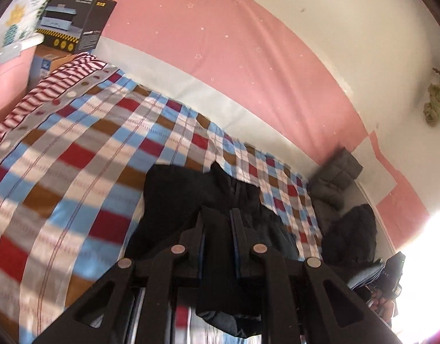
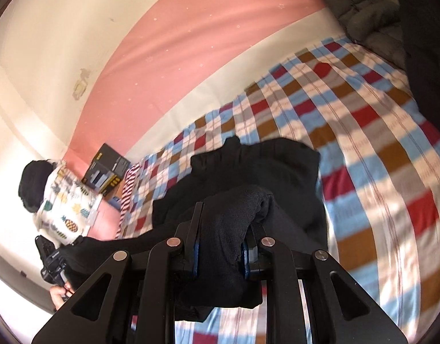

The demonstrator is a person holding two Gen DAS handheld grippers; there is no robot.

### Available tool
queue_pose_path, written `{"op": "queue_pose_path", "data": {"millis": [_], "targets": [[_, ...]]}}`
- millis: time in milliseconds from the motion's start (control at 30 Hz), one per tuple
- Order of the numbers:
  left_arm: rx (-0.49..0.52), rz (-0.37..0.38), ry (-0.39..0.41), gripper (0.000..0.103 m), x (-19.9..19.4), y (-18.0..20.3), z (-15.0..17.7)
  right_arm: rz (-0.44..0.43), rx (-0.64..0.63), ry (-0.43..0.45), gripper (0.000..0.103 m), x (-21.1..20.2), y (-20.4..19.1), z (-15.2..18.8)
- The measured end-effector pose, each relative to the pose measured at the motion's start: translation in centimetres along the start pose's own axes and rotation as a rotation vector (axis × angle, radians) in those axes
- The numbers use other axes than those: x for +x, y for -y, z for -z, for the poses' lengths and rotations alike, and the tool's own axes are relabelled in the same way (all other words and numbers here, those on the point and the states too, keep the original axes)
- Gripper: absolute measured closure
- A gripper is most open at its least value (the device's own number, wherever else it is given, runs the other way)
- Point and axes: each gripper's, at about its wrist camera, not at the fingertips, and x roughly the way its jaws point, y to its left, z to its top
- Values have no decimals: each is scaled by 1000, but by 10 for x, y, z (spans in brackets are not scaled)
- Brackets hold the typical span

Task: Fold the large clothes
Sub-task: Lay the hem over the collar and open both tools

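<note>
While both claws pinch the black garment (image 2: 248,172), left gripper (image 1: 218,223) and right gripper (image 2: 224,220) each clamped narrow on bunched edge fabric, its body drapes onto the checked bedsheet (image 2: 363,143). We risk 1 edge slipping out, probably the thinner left bite; blur hides depth. Uneven pull would skew the fold.

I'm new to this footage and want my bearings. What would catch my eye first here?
A black garment fills the middle, bunched and pinched in both the left gripper and the right gripper. Under it spreads a loud checked bedspread in red, blue and brown. Behind runs a pink wall, with a dark box in the far corner.
</note>
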Motion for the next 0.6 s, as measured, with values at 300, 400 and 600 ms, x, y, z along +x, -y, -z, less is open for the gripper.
{"op": "queue_pose_path", "data": {"millis": [300,400,600], "targets": [[-12,-80,-69,87,133,-19,-63,49,65,-51,81,109,28,-70],[-34,-118,-113,87,179,-34,-70,81,111,-97,81,153,49,-81],[-66,-209,-232,85,266,-66,-72,130,209,-190,78,225,93,-90]]}}
